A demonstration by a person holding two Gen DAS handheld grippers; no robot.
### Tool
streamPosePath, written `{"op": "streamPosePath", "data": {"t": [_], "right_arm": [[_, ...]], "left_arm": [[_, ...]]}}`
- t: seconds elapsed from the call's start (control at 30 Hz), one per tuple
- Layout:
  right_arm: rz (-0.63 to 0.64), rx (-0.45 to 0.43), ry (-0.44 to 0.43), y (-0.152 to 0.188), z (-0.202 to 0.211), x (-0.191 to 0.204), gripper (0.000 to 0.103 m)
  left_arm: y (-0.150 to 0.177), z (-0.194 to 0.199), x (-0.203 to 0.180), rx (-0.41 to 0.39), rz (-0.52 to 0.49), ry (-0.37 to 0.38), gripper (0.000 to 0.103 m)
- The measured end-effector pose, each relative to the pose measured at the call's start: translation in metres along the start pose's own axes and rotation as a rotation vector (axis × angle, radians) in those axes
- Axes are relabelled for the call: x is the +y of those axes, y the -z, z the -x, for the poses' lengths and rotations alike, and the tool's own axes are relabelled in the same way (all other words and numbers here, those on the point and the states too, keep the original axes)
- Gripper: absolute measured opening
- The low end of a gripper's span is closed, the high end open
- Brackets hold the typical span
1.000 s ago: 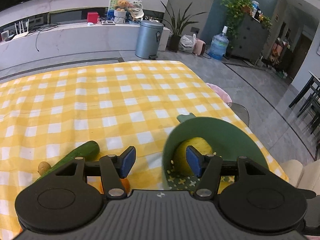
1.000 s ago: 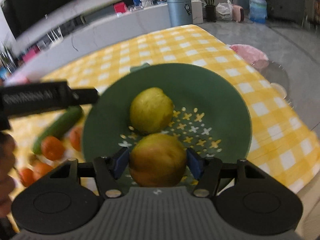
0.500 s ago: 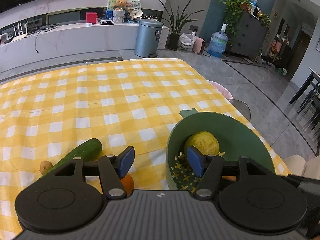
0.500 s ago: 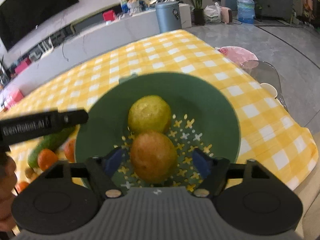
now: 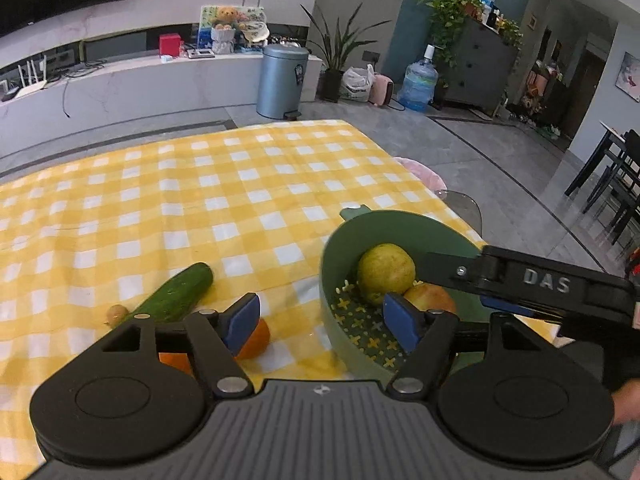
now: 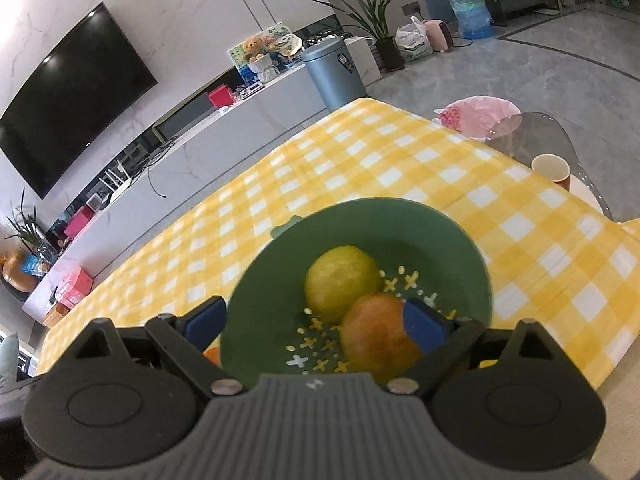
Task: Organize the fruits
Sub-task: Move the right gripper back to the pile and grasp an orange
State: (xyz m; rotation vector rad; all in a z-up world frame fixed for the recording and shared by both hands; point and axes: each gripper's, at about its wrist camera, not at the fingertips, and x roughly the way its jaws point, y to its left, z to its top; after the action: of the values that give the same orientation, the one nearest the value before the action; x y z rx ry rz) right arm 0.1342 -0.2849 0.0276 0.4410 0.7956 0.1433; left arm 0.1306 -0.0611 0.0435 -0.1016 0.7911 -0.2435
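Note:
A green bowl (image 5: 404,226) (image 6: 264,292) sits on the yellow checked cloth near the table's right edge. In it lie a yellow-green fruit (image 5: 385,273) (image 6: 342,282) and a brownish-orange fruit (image 5: 430,297) (image 6: 376,336), touching each other. My right gripper (image 6: 316,322) is open and empty above the bowl's near side; one finger of it (image 5: 452,272) crosses the left wrist view. My left gripper (image 5: 320,318) is open and empty above the cloth, left of the bowl. An orange (image 5: 254,334) lies under its left finger, and a cucumber (image 5: 176,296) lies further left.
A small brownish item (image 5: 116,313) lies by the cucumber's near end. Beyond the table's right edge stand a glass side table (image 6: 536,136) with a paper cup (image 6: 551,170) and a pink cushion (image 6: 476,114). A grey bin (image 5: 282,80) stands on the floor beyond the table.
My right gripper opened and let go of the brownish-orange fruit, which now lies in the bowl; the gripper then drew back and up. My left gripper rose slightly.

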Motion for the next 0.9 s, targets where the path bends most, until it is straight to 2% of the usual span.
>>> {"op": "streamPosePath", "data": {"t": [0.17, 0.3, 0.5, 0.6, 0.63, 0.67, 0.77, 0.9], "right_arm": [[0.036, 0.008, -0.013, 0.001, 0.002, 0.019, 0.092], [0.080, -0.009, -0.060, 0.004, 0.010, 0.040, 0.091], [0.191, -0.023, -0.112, 0.014, 0.022, 0.077, 0.083], [0.226, -0.010, -0.157, 0.021, 0.023, 0.094, 0.078], [0.235, -0.002, -0.170, 0.025, 0.022, 0.100, 0.069], [0.245, 0.011, -0.184, 0.028, 0.020, 0.105, 0.065], [0.249, 0.047, -0.219, 0.038, 0.012, 0.121, 0.060], [0.261, 0.116, -0.254, 0.055, -0.003, 0.143, 0.058]], "left_arm": [[-0.003, 0.024, 0.011, -0.012, 0.045, -0.024, 0.083], [-0.001, 0.041, 0.023, 0.003, 0.057, -0.062, 0.083], [0.012, 0.067, 0.050, 0.009, 0.104, -0.109, 0.083], [0.020, 0.079, 0.070, 0.011, 0.149, -0.139, 0.083], [0.024, 0.082, 0.078, 0.013, 0.169, -0.151, 0.083], [0.027, 0.085, 0.085, 0.012, 0.189, -0.162, 0.083], [0.039, 0.093, 0.113, 0.010, 0.261, -0.198, 0.083], [0.053, 0.099, 0.155, 0.004, 0.387, -0.227, 0.083]]}}
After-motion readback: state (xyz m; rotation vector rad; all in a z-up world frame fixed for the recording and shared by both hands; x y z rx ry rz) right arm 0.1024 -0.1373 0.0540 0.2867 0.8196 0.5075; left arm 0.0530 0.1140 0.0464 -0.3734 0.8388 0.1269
